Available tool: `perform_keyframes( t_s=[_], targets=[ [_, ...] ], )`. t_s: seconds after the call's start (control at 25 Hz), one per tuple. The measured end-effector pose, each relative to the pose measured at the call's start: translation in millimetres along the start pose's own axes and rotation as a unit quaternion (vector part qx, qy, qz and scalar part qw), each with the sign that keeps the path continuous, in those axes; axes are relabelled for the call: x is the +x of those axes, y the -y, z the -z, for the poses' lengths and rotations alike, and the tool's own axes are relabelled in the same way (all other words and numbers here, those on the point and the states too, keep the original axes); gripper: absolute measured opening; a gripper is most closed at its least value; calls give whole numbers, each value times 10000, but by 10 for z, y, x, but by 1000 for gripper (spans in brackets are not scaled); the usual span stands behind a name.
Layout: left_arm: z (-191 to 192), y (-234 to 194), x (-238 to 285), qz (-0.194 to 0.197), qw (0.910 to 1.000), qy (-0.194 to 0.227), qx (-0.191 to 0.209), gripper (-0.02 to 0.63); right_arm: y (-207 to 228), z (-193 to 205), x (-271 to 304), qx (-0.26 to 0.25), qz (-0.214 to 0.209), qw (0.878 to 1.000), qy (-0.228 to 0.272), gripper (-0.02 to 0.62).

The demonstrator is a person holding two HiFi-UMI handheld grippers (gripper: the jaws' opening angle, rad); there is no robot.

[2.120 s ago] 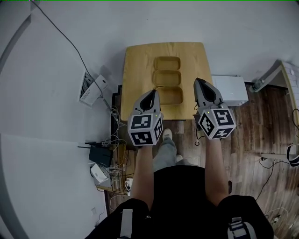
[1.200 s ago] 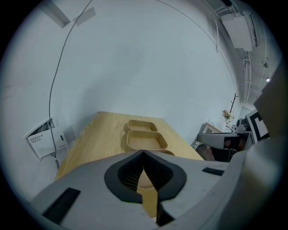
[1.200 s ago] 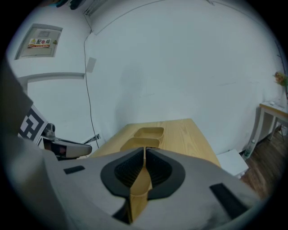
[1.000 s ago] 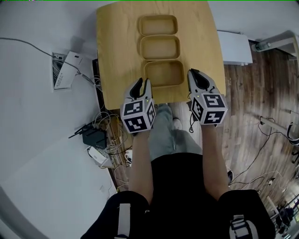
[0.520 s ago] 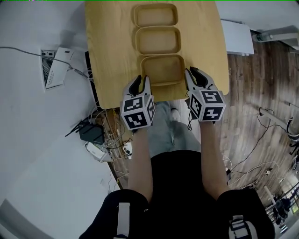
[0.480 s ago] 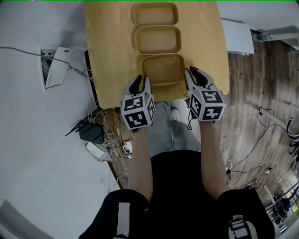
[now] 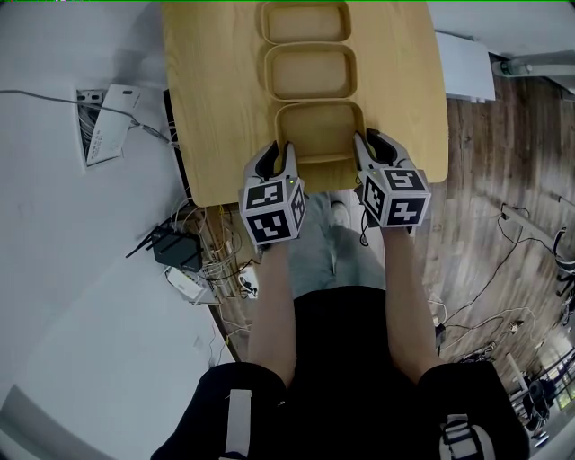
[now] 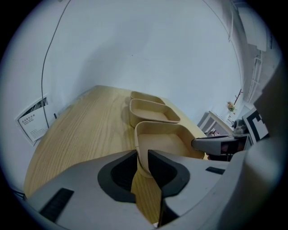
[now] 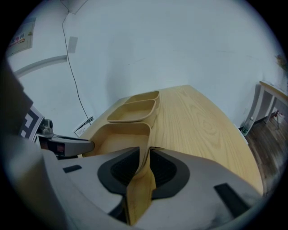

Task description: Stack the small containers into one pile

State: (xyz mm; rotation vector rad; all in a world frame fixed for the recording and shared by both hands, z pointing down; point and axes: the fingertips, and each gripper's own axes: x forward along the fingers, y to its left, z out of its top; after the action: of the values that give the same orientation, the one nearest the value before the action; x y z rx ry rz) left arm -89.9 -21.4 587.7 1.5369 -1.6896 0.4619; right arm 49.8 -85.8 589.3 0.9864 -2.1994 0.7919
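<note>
Three tan small containers stand in a row on the wooden table (image 7: 216, 90): the near container (image 7: 319, 130), the middle container (image 7: 310, 72) and the far container (image 7: 304, 22). My left gripper (image 7: 277, 157) is at the near container's left front corner and my right gripper (image 7: 367, 148) is at its right front corner. In the left gripper view the left gripper (image 8: 142, 155) is shut on the near container's (image 8: 164, 139) wall. In the right gripper view the right gripper (image 9: 145, 155) is likewise shut on the near container's (image 9: 119, 137) wall. All three containers sit separately, none stacked.
The table's front edge (image 7: 269, 193) runs just under both grippers. A white cabinet (image 7: 463, 67) stands to the table's right. Cables and a black router (image 7: 175, 252) lie on the floor at the left, with a paper sheet (image 7: 103, 135) beyond.
Both grippers have moved forward from the table's front edge to the near container's front corners, and their jaws now hold its wall. The containers have not moved.
</note>
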Motion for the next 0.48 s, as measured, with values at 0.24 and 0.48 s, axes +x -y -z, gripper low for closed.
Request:
perform_keyframes(
  t_s=[0.24,0.48],
  targets=[
    [-59,37,-96,-15,9999,160,28,63,4,-16,-83,141,9,9999,96,52],
    [-147,63,-315,-142,9990,411,47,38,-95,-140,-252,111,-38,9993,369,32]
  ],
)
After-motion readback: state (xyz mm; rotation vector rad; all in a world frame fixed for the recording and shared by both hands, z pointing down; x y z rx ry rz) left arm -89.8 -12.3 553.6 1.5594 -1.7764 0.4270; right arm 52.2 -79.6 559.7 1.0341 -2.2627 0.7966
